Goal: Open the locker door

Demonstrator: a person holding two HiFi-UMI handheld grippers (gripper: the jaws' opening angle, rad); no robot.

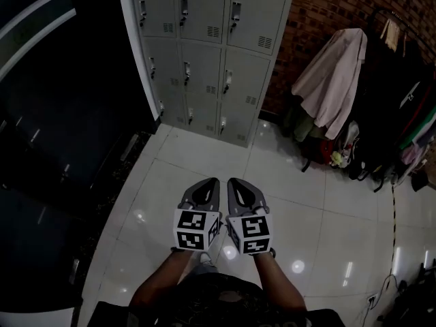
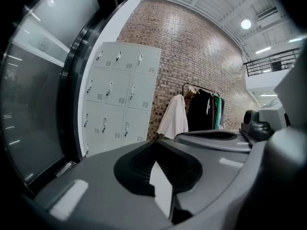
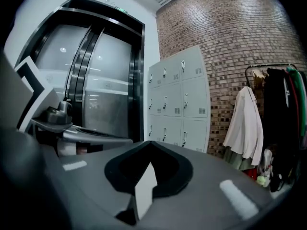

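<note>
A grey bank of lockers (image 1: 204, 53) stands against the back wall, three columns wide, all doors closed, each with a small handle. The lockers (image 2: 120, 97) show ahead in the left gripper view, and the lockers (image 3: 177, 99) also in the right gripper view. Both grippers hover side by side low over the white tiled floor, well short of the lockers. My left gripper (image 1: 212, 180) is shut with nothing in it. My right gripper (image 1: 231, 180) is shut too, jaws meeting at the tip, empty.
A dark glass revolving door (image 1: 61, 114) fills the left side. A brick wall (image 1: 327, 5) rises right of the lockers. A clothes rack (image 1: 381, 94) with a pale coat and dark garments stands at the right, bags at its foot. A cable (image 1: 393, 237) runs along the floor.
</note>
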